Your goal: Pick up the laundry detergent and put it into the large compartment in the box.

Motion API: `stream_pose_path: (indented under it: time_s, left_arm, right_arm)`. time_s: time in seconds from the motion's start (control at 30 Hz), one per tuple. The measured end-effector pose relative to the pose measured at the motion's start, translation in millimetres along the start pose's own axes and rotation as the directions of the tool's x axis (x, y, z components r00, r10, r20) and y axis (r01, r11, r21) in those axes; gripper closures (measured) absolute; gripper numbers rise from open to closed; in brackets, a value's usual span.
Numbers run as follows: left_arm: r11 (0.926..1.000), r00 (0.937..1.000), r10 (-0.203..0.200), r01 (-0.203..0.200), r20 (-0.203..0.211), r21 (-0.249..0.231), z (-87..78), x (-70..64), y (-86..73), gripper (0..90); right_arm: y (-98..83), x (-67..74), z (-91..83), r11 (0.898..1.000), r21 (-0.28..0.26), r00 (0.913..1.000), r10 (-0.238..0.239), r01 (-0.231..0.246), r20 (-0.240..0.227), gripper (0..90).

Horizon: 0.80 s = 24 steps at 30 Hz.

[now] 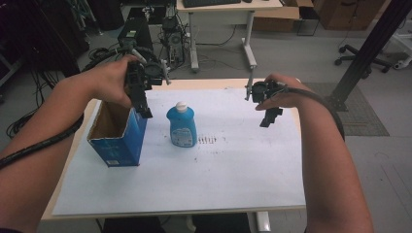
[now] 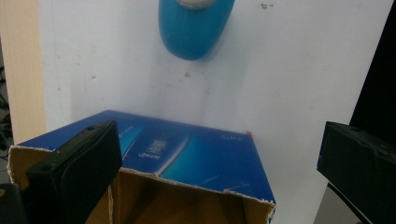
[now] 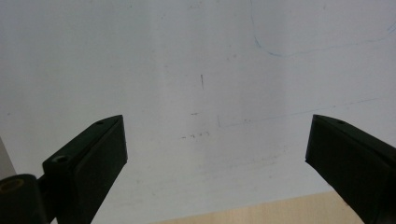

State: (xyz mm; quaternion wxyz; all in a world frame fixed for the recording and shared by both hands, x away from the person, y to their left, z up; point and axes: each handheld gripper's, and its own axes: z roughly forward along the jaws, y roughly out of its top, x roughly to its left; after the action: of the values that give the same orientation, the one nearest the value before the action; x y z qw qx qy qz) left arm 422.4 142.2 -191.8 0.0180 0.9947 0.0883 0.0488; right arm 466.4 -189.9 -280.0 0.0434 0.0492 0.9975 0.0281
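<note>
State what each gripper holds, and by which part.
Nothing is held. The left gripper hangs open over the blue box; the right gripper hangs open above the white sheet.

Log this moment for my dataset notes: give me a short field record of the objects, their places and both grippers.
surface: white sheet on a wooden table
box: blue carton, top open, left on the sheet
bottle: blue bottle with white cap, upright, beside the carton, apart from it
left gripper: open, above the carton's open top, holding nothing
right gripper: open, over bare sheet, holding nothing
</note>
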Motion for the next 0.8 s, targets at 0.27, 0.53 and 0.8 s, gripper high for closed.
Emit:
stream_pose_path:
  time_s: [0.27, 0.53, 0.8]
  left_arm:
    - [1.0, 1.0, -0.002, 0.002, 0.006, -0.001, 3.2, 4.1, -2.4, 0.1]
    - [0.9999, 0.9999, 0.003, -0.002, 0.01, -0.013, 2.7, 1.6, -6.8, 0.1]
    - [0.9993, 1.0, 0.006, -0.006, 0.007, -0.038, -5.2, 0.2, -5.8, 0.1]
  right_arm:
    - [-1.7, 0.9, 6.5, 1.0, 0.005, 0.9999, 0.002, -0.002, -0.014, 5.2]
    - [-1.1, 0.9, 6.7, 1.0, -0.005, 0.9999, 0.012, -0.012, -0.005, 5.1]
    - [4.5, 4.5, 2.7, 1.0, 0.001, 1.0, 0.006, -0.006, 0.004, 4.6]
